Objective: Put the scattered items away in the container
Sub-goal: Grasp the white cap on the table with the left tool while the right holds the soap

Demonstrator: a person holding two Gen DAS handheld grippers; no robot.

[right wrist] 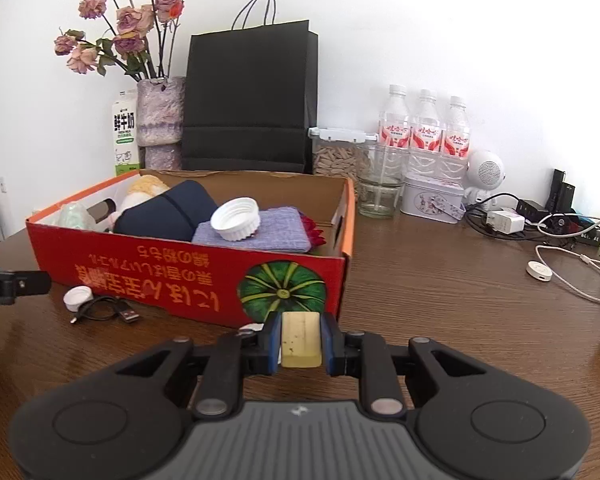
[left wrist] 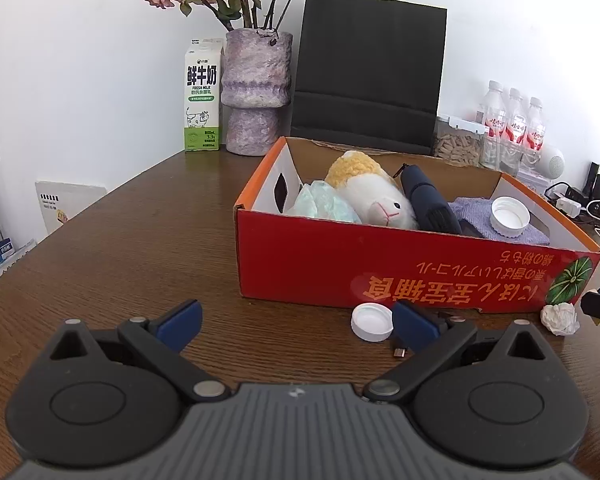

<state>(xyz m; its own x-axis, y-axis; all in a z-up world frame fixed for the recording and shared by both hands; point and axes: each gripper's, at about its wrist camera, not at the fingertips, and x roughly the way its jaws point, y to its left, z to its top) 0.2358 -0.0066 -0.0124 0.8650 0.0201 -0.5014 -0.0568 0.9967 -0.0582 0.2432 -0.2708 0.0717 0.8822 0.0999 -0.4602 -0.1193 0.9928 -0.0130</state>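
Note:
The red cardboard box [left wrist: 380,264] [right wrist: 160,264] stands on the brown table, holding a plush sheep [left wrist: 380,200], a dark blue pouch [right wrist: 168,212], a blue cloth [right wrist: 268,232] and a white lid [right wrist: 236,218]. My right gripper [right wrist: 300,336] is shut on a pale yellow block [right wrist: 300,340], just in front of the box's right corner. My left gripper [left wrist: 296,316] is open with nothing between its fingers, low over the table before the box. A small white cap [left wrist: 372,322] [right wrist: 77,298], a black USB cable [right wrist: 108,312] and a crumpled white paper ball [left wrist: 560,318] lie by the box's front wall.
Behind the box stand a black paper bag [left wrist: 368,72], a purple vase [left wrist: 256,92] with dried roses and a milk carton [left wrist: 202,96]. Three water bottles [right wrist: 424,128], a glass [right wrist: 380,192], a tin, a small speaker and chargers with cables [right wrist: 580,276] crowd the right.

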